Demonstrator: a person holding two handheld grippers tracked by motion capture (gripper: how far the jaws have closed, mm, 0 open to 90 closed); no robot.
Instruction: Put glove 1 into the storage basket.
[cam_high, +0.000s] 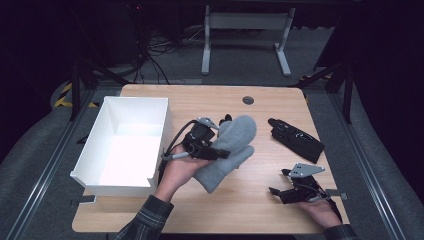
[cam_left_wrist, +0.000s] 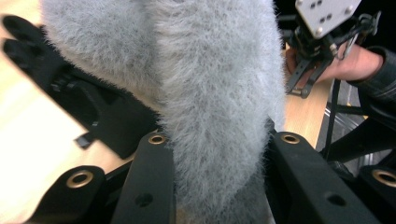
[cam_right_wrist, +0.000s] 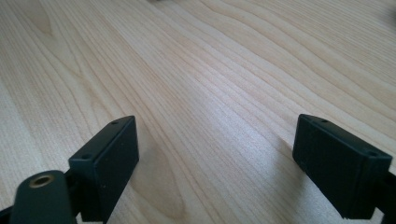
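The left gripper (cam_high: 220, 145) is clenched on a fluffy grey mitten (cam_high: 227, 150), holding it up off the wooden table (cam_high: 260, 200) near the middle, just to the right of the white box (cam_high: 127, 145). The mitten slants across the tabletop: its rounded top points away from the person, its thumb juts out to the right, and its cuff hangs down towards the near edge. In the left gripper view the two black jaws press in on either side of the grey fleece (cam_left_wrist: 215, 93), squeezing it into a narrow waist between them.

The white box sits open at the left side of the table, its walls upright and its bright floor lit.

A black glove (cam_high: 296, 139) lies flat on the table to the right of the mitten, well apart from it, towards the far right edge.

The right gripper (cam_high: 280, 184) rests low near the front right corner, in the person's hand (cam_high: 320, 210). Its jaws stand wide apart with bare wood grain between them, grasping nothing. A plaid sleeve (cam_high: 147, 222) comes in at the near edge behind the left hand (cam_high: 177, 172).
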